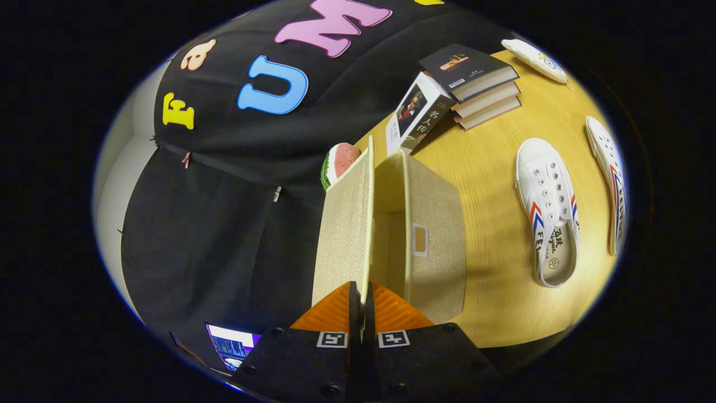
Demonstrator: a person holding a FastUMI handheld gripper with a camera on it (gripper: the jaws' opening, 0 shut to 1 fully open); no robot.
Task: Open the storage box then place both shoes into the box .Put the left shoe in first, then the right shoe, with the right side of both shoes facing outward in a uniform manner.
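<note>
The gripper (361, 305) has ribbed orange fingers (330, 310). Its black body carries two square black-and-white markers and round screws.

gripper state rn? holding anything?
Tongs: shut on the lid of the storage box, both fingers pinching its edge, lid swung up. Both shoes lie on the table, untouched.

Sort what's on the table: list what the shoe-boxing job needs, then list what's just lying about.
Job:
- storage box, its lid swung up
- gripper, fingers shut on the lid's edge
- near shoe, lying beside the box
- far shoe, beyond the near one

Lying about:
- stack of books
- leaning book
- watermelon slice behind the lid
- white object past the books
</note>
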